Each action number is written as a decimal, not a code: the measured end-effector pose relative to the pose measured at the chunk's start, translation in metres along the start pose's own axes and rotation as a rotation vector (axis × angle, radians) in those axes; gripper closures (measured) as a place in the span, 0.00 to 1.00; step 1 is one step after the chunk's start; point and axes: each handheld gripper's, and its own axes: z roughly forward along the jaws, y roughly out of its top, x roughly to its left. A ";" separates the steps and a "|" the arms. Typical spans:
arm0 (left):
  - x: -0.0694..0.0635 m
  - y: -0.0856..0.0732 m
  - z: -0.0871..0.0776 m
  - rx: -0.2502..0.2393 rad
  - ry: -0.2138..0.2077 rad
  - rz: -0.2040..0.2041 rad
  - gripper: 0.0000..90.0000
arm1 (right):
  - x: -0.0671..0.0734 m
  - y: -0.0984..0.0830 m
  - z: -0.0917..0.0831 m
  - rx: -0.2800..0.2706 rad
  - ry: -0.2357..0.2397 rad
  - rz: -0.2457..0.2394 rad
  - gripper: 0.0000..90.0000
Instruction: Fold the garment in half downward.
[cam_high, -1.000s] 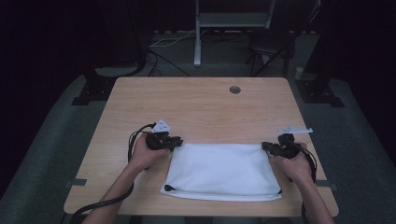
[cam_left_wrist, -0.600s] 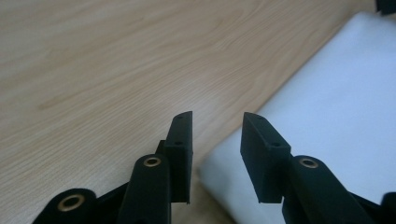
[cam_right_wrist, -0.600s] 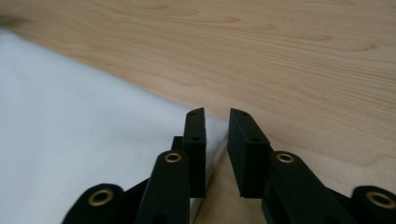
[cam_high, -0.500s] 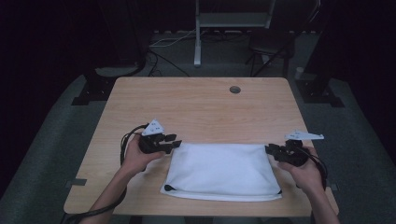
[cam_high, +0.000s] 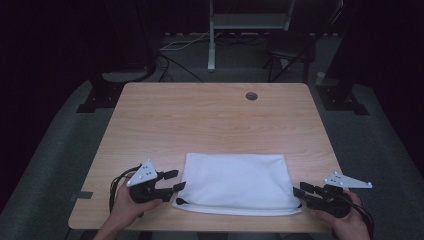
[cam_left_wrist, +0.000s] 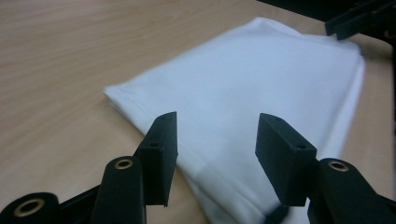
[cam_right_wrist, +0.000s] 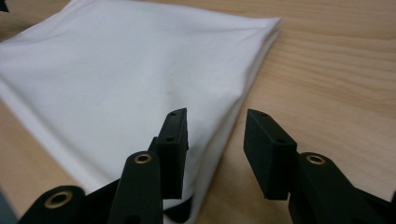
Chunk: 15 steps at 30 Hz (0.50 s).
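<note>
A folded white cloth (cam_high: 235, 182) lies flat near the front edge of the wooden table (cam_high: 210, 120). My left gripper (cam_high: 176, 180) sits at the cloth's near left corner and points right. In the left gripper view its jaws have just been opening and stand apart (cam_left_wrist: 217, 126) over the cloth's edge (cam_left_wrist: 261, 79), pressing nothing. My right gripper (cam_high: 300, 190) sits at the near right corner and points left. Its jaws (cam_right_wrist: 215, 122) have also just been opening, and they hover above the cloth's side fold (cam_right_wrist: 116, 70) without gripping it.
A round cable hole (cam_high: 251, 95) is set in the table's far side. Behind the table stand a white frame leg (cam_high: 212, 45) and a dark chair (cam_high: 290, 50) on the floor. Bare wood stretches from the cloth to the far edge.
Both hands have slid from the cloth's far corners back toward the near edge along its sides. Both pairs of jaws went from shut to open. The cloth lies as before.
</note>
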 end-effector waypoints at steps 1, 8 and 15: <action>-0.003 -0.002 -0.001 0.002 -0.009 -0.001 0.54 | 0.002 -0.001 -0.001 0.005 0.001 -0.009 0.66; -0.012 -0.008 0.001 0.029 -0.027 0.009 0.55 | 0.006 -0.006 -0.001 0.031 0.007 -0.020 0.72; -0.015 -0.006 0.008 0.075 -0.028 0.034 0.66 | 0.007 -0.010 0.001 0.048 0.024 -0.017 0.83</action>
